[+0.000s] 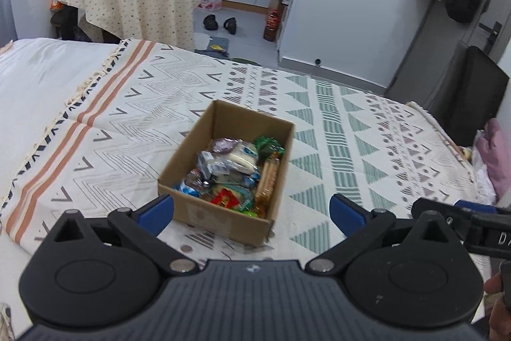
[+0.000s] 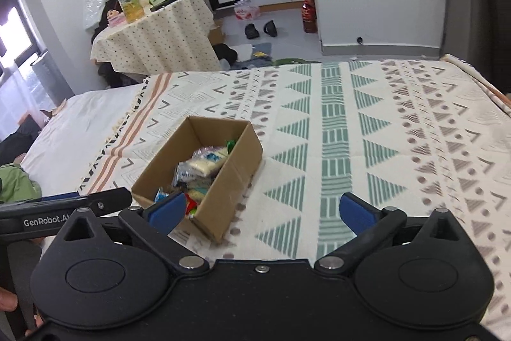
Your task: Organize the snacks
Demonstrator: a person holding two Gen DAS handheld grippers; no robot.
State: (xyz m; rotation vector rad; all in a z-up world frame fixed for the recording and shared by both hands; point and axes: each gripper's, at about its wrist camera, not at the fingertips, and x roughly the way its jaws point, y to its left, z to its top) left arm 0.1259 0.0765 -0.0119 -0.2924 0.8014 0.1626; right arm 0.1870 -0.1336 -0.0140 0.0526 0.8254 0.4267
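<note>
Right now, my readout from both wrist views:

Cardboard box: sits open-topped on the patterned blanket, holding a jumble of wrapped snacks; I see none loose on the blanket in either view.

Box axis: its long side runs from near to far, slanting slightly toward the far right in both views.

Left gripper: fingers spread wide, nothing between the blue pads; the box's near end lies directly ahead, framed between them.

Right gripper: also spread and empty; the box lies ahead and to the left, its near corner just behind my left-hand pad.

Nearer arm: I judge the left, since the box is centred on its line while the right has only patterned blanket straight ahead.

Cracker pack: a long sleeve lying along the box's right wall, parallel to the long axis.

Task stage: looks close to finished to me, with everything apparently boxed.

Next move, my guess: any tidying reach goes straight forward and down with the left; the right would have to swing left first.

Risk: the box is light and may slide on the soft bedding if a finger catches its wall.
</note>
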